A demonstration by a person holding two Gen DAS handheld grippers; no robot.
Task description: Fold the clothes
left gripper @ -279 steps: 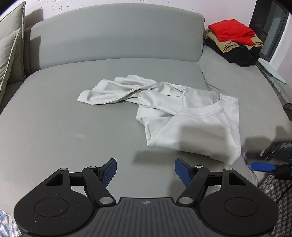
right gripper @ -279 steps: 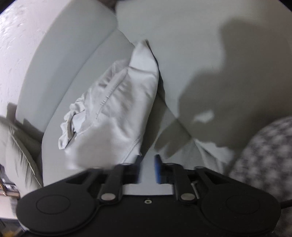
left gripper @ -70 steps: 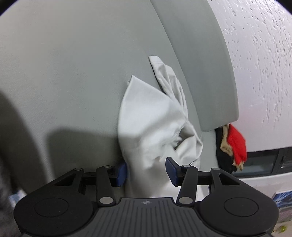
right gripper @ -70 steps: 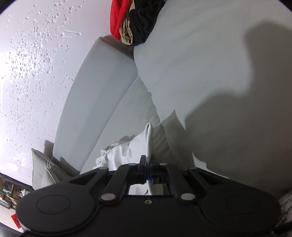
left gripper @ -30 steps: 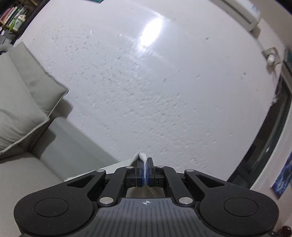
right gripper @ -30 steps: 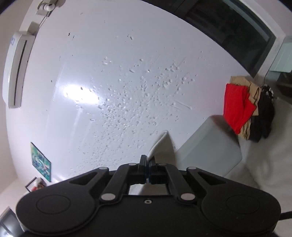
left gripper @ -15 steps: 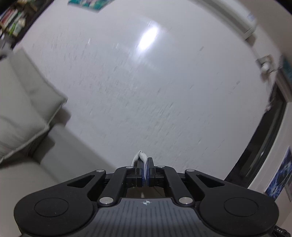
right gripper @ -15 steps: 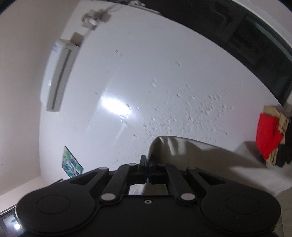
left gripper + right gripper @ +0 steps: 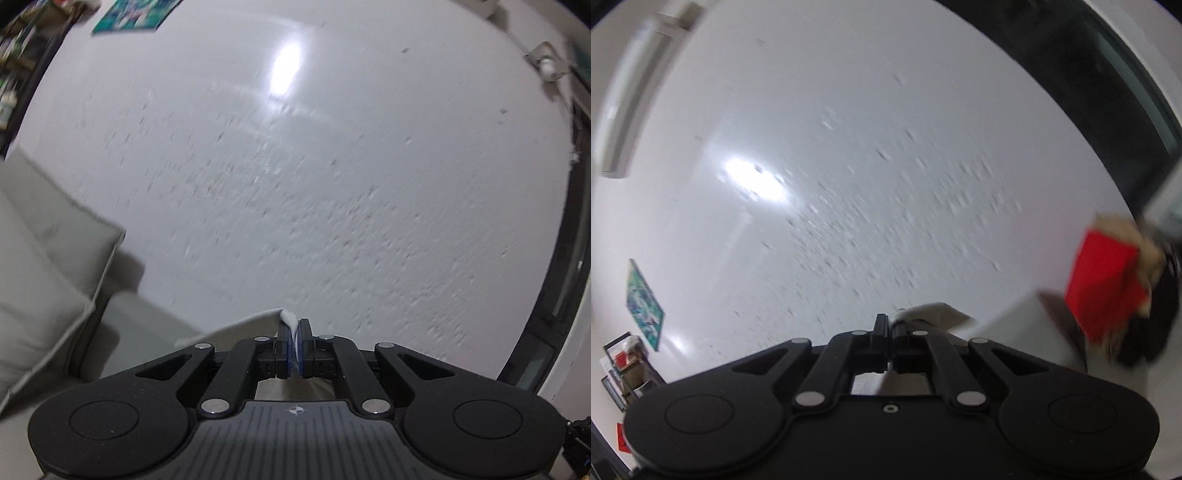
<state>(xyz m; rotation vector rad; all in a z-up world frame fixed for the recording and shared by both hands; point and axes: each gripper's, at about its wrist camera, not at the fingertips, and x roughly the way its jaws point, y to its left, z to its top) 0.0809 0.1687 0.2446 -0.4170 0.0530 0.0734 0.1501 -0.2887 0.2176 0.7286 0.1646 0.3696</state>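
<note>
Left tool (image 9: pixel 294 345), blue-padded fingers clamped on a pinch of thin white garment (image 9: pixel 289 318); right tool (image 9: pixel 890 338), jaws together on another part of the same white garment (image 9: pixel 925 312). Both tools point up at the wall, so the soft, limp cloth lies below and behind the fingertips, largely hidden by the black tool bodies; its long axis cannot be told. Neither hand appears nearer. Beyond: grey upholstered sofa backrest (image 9: pixel 147 325) with a plump piped cushion (image 9: pixel 40 280), a stack of folded clothes, red on top (image 9: pixel 1108 280), then a glossy, pitted white wall (image 9: pixel 314 184).
</note>
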